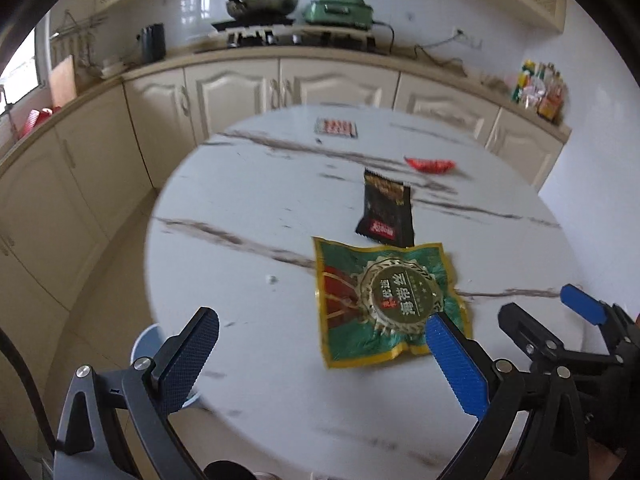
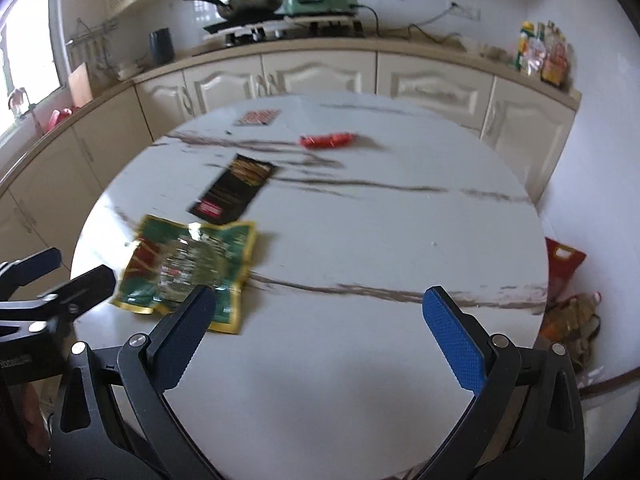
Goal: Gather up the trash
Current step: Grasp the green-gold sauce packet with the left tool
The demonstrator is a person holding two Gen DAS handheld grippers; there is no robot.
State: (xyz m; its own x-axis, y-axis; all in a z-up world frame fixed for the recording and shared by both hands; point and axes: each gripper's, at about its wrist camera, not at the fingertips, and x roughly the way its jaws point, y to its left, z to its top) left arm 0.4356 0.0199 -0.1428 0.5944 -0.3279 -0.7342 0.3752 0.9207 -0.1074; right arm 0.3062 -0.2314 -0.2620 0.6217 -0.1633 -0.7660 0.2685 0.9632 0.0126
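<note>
**Kid:** So which piece of trash is closest to your grabbers?

**Me:** It's the green packet (image 1: 386, 300) with the gold edge. It lies flat on the round table (image 1: 240, 208), just in front of my left gripper (image 1: 320, 354). A black packet (image 1: 386, 210) touches its far edge. Farther back are a red wrapper (image 1: 430, 165) and a small striped wrapper (image 1: 336, 127).

**Kid:** Are your grabbers holding anything?

**Me:** No. My left gripper is wide open and empty. One of its fingers looks to hang over a near corner of the green packet. My right gripper (image 2: 320, 334) is wide open and empty too, above bare table, with the green packet off to its left.

**Kid:** Will the packet be hard to pick up?

**Me:** I think it is very light, thin and crinkly, like an empty snack bag. It looks shiny, so it may slip. It lies flat, so the middle gives nothing to pinch. I would take an edge or corner that curls up a bit, like the wrinkled near edge, and squeeze it well.
</note>
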